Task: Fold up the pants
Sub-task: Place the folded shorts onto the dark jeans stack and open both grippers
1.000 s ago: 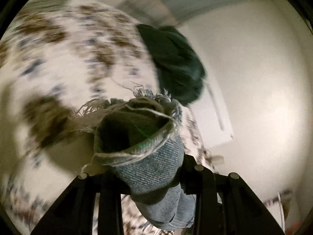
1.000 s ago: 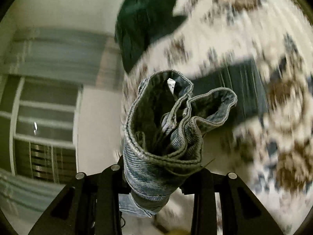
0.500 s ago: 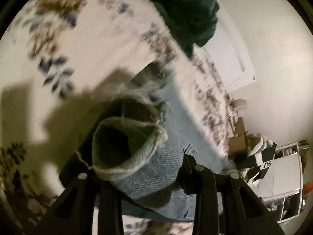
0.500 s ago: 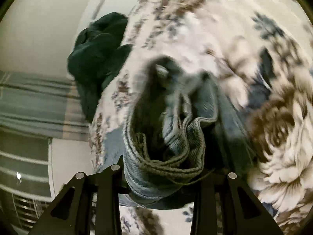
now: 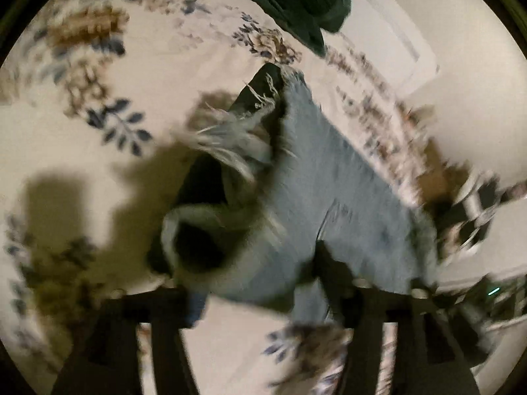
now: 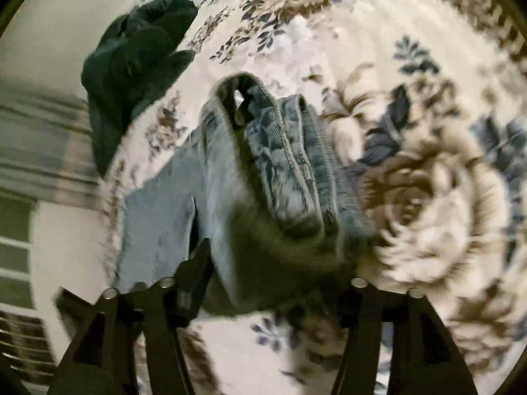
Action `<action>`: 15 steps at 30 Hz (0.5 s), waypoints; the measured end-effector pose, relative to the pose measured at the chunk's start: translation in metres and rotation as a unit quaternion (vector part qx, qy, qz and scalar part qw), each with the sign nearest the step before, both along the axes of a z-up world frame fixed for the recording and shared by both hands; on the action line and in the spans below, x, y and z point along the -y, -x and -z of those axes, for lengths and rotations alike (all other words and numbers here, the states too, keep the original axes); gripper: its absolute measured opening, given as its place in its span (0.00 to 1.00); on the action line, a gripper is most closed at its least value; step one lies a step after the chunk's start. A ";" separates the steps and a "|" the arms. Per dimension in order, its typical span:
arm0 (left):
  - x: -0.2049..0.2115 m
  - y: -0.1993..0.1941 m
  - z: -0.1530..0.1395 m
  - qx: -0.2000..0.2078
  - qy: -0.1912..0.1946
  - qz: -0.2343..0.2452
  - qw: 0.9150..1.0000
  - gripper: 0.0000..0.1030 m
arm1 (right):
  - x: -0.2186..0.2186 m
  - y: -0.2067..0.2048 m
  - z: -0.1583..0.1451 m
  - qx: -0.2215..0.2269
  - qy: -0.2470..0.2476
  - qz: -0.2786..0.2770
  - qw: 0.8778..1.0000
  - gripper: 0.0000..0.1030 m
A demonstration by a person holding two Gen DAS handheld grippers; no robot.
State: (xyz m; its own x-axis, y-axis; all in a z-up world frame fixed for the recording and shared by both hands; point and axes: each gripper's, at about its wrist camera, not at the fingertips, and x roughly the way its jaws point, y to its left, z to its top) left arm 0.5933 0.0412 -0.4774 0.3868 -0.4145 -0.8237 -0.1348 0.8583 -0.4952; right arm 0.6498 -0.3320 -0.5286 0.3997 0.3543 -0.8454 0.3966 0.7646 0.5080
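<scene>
Light blue denim pants lie on a floral bedspread. My left gripper is shut on the frayed leg-hem end of the pants, low over the bed. My right gripper is shut on the waistband end, which stretches away from the fingers onto the bedspread. The denim bunches between the fingers in both views. The image is blurred by motion.
A dark green garment is heaped at the bed's far edge; it also shows in the right wrist view. The bed's edge runs close beside the pants, with a white wall and room clutter beyond.
Both grippers have come down from the air toward the bed with the pants. The denim now lies spread on the bedspread instead of hanging bunched.
</scene>
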 end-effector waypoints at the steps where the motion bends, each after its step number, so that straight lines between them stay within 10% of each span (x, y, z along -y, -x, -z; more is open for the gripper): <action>1: 0.004 0.004 -0.006 0.001 -0.032 0.009 0.999 0.83 | -0.005 0.003 -0.011 -0.008 0.033 -0.005 0.999 0.76; 8: 0.030 0.041 -0.056 0.033 -0.202 0.065 0.977 0.85 | -0.041 0.050 -0.072 -0.010 0.218 -0.052 0.975 1.00; 15: 0.033 0.079 -0.127 0.082 -0.230 0.070 0.967 0.85 | -0.076 0.105 -0.151 0.026 0.300 -0.068 0.951 1.00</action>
State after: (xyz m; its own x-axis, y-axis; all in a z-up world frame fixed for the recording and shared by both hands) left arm 0.5139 0.0080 -0.3499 0.4950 -0.0755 -0.8656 0.0458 0.9971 -0.0608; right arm 0.5448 -0.2556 -0.3774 0.4318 -0.1339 -0.8920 0.2590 0.9657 -0.0196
